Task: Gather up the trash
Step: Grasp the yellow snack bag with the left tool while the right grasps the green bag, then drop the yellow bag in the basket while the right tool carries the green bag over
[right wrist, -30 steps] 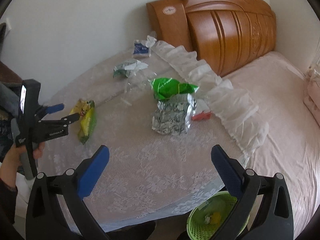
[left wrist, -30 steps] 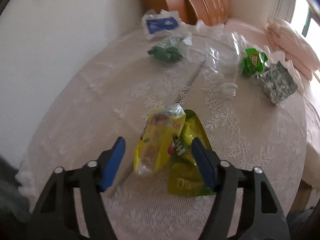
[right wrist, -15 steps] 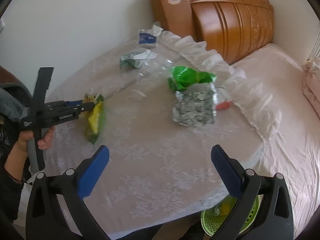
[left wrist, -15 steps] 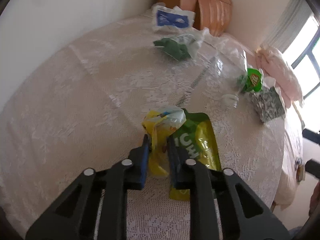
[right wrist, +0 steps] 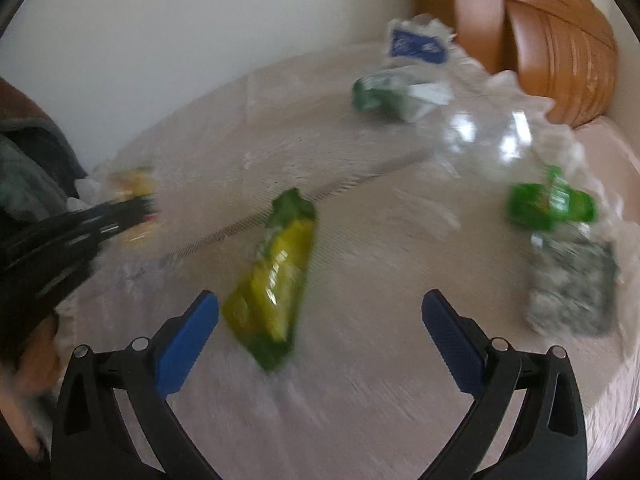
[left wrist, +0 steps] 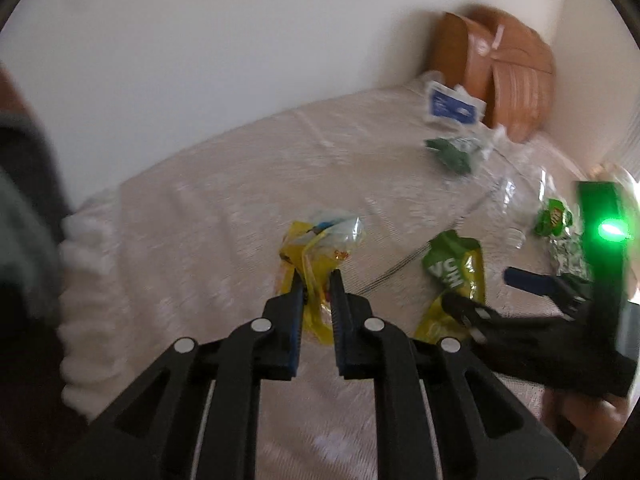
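My left gripper (left wrist: 317,280) is shut on a crumpled yellow snack wrapper (left wrist: 320,248), lifted a little off the lace-covered table (left wrist: 200,240). A green and yellow chip bag (right wrist: 276,276) lies flat on the cloth. My right gripper (right wrist: 320,312) hovers over its lower end; the jaws are closing slowly but stand wide, with the bag near the left finger and untouched. In the left wrist view the right gripper (left wrist: 496,288) comes in from the right beside the same bag (left wrist: 456,276). In the right wrist view the left gripper (right wrist: 132,208) holds the blurred wrapper at the left.
Further trash lies at the table's far side: a blue and white packet (right wrist: 418,46), a dark green wrapper (right wrist: 384,94), clear crumpled plastic (right wrist: 484,132), a bright green bag (right wrist: 548,200) and a silver foil bag (right wrist: 572,284). A wooden headboard (right wrist: 560,40) stands behind.
The left gripper closed on the yellow wrapper and pulled it left, away from the green and yellow bag. The right gripper swept leftward and down over that bag.
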Motion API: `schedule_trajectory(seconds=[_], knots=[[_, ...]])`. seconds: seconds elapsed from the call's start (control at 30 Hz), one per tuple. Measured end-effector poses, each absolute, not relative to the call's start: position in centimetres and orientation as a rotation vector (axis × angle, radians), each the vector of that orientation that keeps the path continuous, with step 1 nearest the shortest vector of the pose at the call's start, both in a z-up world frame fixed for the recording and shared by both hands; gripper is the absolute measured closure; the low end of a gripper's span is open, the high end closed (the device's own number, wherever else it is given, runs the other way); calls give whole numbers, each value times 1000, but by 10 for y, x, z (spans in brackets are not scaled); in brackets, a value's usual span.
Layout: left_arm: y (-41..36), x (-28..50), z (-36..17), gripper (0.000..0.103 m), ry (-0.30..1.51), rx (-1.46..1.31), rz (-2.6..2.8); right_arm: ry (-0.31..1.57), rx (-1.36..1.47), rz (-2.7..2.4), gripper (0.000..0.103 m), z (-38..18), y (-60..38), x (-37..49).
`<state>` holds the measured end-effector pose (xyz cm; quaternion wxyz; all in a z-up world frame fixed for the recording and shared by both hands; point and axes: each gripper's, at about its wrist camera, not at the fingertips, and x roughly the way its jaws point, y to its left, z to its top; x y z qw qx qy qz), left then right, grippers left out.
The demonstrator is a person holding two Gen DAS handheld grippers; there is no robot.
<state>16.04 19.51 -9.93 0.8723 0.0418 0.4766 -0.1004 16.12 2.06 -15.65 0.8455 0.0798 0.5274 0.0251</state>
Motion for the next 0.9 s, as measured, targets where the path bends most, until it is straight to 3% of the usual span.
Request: schedule_trajectory(seconds=[0.13,0.23,0.27,0.33,0.57,0.9], knots=[[204,141,-85,90,980,87,-139,1152,160,35,22,-170,36,180],[201,127,-77,90,967,106,-111,1161,142,30,47,-173,44,184],[199,124,-75,90,971,102,-113,1163,146,36,59,-174,45,184],[192,118,-71,90,980,90,-121,1152,153,45,64,-172,42,181],[142,79,-57,90,969,100,-194,1087,207,90,66,-139,0,132],[35,5,-42,90,968,152,-377,968,173,-30,66,-67,-127,-33]])
